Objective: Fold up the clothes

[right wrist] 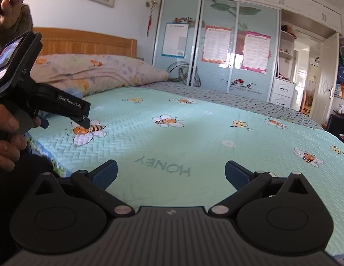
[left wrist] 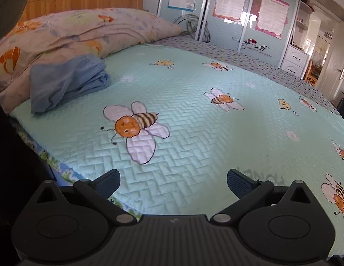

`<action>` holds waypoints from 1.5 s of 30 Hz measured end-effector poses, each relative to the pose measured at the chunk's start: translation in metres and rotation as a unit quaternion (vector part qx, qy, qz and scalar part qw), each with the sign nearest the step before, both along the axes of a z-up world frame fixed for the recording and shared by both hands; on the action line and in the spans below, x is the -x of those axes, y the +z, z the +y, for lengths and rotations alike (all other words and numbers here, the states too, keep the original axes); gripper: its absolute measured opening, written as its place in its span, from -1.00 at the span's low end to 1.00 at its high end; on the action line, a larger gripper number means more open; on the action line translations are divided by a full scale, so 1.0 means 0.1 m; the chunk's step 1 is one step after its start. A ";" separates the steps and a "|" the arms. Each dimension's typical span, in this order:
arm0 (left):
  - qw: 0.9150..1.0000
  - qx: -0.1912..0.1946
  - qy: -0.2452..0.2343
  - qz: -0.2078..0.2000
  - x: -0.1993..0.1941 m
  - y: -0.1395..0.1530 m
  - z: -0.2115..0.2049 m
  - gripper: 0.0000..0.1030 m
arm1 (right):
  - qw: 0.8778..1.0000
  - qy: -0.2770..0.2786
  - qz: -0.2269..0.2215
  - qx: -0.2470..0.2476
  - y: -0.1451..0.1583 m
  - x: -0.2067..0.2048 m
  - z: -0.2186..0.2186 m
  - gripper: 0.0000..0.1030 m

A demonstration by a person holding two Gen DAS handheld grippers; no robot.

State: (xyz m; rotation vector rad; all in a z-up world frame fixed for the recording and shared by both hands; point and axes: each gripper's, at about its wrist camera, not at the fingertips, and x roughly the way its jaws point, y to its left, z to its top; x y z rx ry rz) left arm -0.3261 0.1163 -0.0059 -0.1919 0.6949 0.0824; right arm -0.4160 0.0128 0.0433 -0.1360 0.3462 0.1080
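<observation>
Item: 1 blue garment (left wrist: 67, 82), bundled at 10 o'clock against the floral pillow (left wrist: 87, 28). Left gripper (left wrist: 173, 185), right gripper (right wrist: 170, 174): jaws spread, empty, above quilt (left wrist: 194, 119). Folded or awaiting folding: undeterminable.

Bare quilt (left wrist: 194, 115); pillow (left wrist: 83, 28) far left

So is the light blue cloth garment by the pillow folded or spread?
Folded, roughly: the light blue cloth garment sits as a layered bundle against the floral pillow, not laid flat.
</observation>
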 end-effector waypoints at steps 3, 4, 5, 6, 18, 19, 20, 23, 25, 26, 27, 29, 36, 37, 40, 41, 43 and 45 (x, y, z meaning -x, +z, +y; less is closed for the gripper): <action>1.000 0.004 0.003 0.003 -0.02 -0.02 0.04 0.99 | 1.000 0.006 0.005 0.006 -0.01 -0.02 0.03 0.99; 1.000 0.003 0.003 0.003 -0.02 -0.02 0.04 0.99 | 1.000 0.008 0.006 0.008 -0.01 -0.02 0.04 0.99; 1.000 0.003 0.003 0.002 -0.01 -0.01 0.03 0.99 | 1.000 0.008 0.007 0.008 -0.01 -0.02 0.04 0.99; 1.000 0.002 0.003 0.000 -0.01 0.00 0.03 0.99 | 1.000 0.008 0.008 0.008 -0.01 -0.02 0.03 0.99; 1.000 0.003 0.002 -0.008 0.01 0.02 0.00 0.99 | 1.000 0.006 0.010 0.003 -0.06 -0.01 0.02 0.99; 1.000 0.004 0.003 -0.009 0.01 0.02 0.01 0.99 | 1.000 0.006 0.010 0.002 -0.06 -0.01 0.03 0.99; 1.000 0.005 0.003 -0.009 0.01 0.02 0.01 0.99 | 1.000 0.006 0.011 0.002 -0.06 -0.01 0.03 0.99; 1.000 0.003 0.005 -0.007 0.01 0.01 0.02 0.99 | 1.000 0.006 0.012 0.002 -0.07 -0.02 0.04 0.99; 1.000 0.001 0.005 -0.007 0.00 0.01 0.03 0.99 | 1.000 0.007 0.014 0.002 -0.08 -0.02 0.05 0.99; 1.000 0.001 0.004 -0.007 0.00 0.01 0.03 0.99 | 1.000 0.007 0.014 0.003 -0.08 -0.02 0.06 0.99; 1.000 0.001 0.003 -0.008 0.01 0.00 0.04 0.99 | 1.000 0.008 0.014 0.003 -0.09 -0.02 0.06 0.99; 1.000 -0.001 0.005 -0.008 0.01 0.00 0.07 0.99 | 1.000 0.009 0.015 0.005 -0.09 -0.02 0.07 0.99; 0.999 -0.029 0.016 -0.009 0.01 -0.01 0.09 0.99 | 1.000 0.011 0.019 0.009 -0.11 -0.03 0.12 0.99; 0.999 -0.031 0.017 -0.010 0.01 -0.01 0.09 0.99 | 1.000 0.012 0.020 0.010 -0.11 -0.03 0.12 0.99; 0.999 -0.041 0.018 -0.010 0.02 0.01 0.08 0.99 | 1.000 0.013 0.021 0.013 -0.12 -0.03 0.14 0.99; 0.999 -0.043 0.018 -0.008 0.01 0.02 0.08 0.99 | 1.000 0.013 0.021 0.013 -0.12 -0.03 0.15 0.99; 0.999 -0.040 0.006 0.002 0.00 0.03 0.08 0.99 | 1.000 0.013 0.022 0.013 -0.13 -0.03 0.15 0.99; 0.999 -0.029 0.000 0.017 -0.02 0.02 0.10 0.99 | 1.000 0.013 0.023 0.014 -0.13 -0.03 0.16 0.99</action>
